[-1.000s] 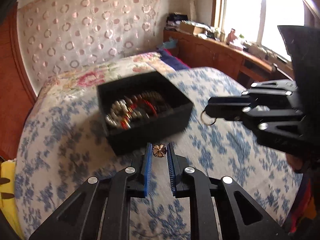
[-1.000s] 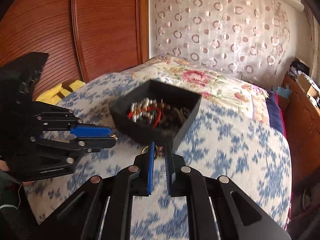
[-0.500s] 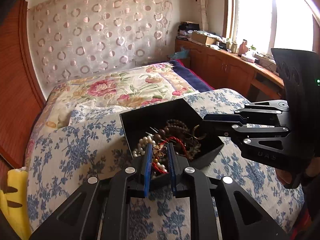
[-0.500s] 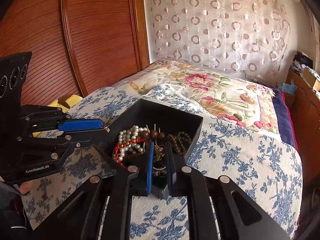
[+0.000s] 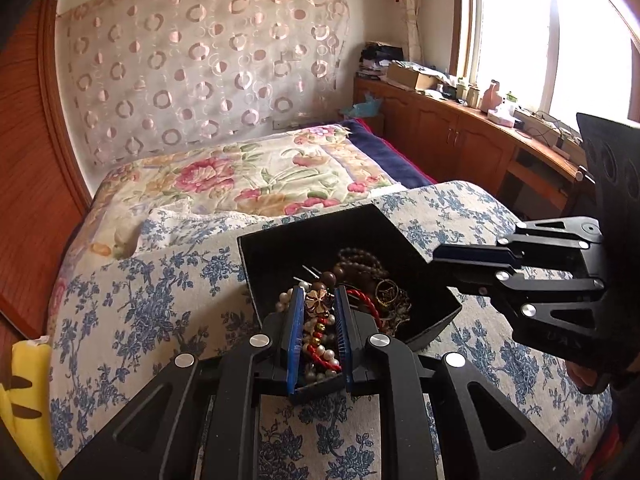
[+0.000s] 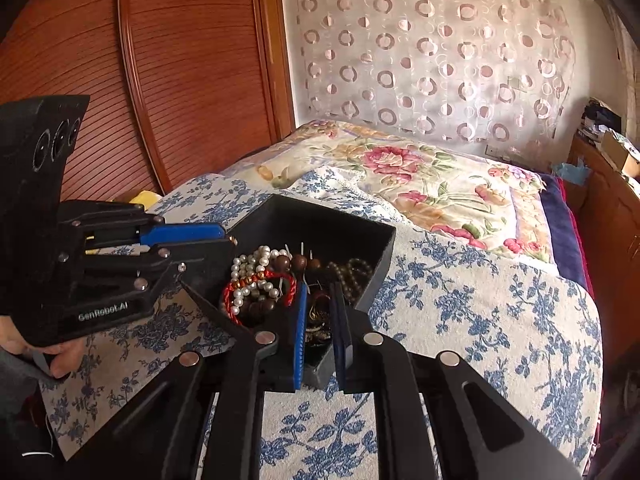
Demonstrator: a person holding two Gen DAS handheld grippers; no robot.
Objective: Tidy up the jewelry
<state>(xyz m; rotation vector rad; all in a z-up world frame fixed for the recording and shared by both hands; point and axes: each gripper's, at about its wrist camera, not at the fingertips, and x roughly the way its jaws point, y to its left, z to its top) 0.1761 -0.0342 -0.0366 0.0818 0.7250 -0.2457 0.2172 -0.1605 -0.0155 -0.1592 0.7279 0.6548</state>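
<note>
An open black box (image 5: 320, 236) (image 6: 344, 220) sits on the blue-flowered bedspread. It holds white pearls (image 6: 250, 266), a red cord bracelet (image 6: 256, 280) and brown bead strings (image 5: 360, 260). My left gripper (image 5: 318, 298) hangs over the box's near side, shut on a small gold flower piece (image 5: 317, 299). In the right wrist view it comes in from the left (image 6: 231, 240). My right gripper (image 6: 320, 296) is over the box's near corner, its jaws almost together on a small dark gold piece that looks like a ring (image 6: 317, 307). In the left wrist view it reaches in from the right (image 5: 438, 258).
The bedspread (image 5: 140, 304) covers the near half of the bed, with a rose-patterned quilt (image 5: 248, 176) behind it. A wooden wardrobe (image 6: 180, 80) stands to the left and a low cabinet (image 5: 460, 140) runs under the window. A yellow item (image 5: 20, 392) lies at the bed's left edge.
Both grippers have moved forward from in front of the box to over its near side, each still carrying its small piece. Little has moved in the last half second.
</note>
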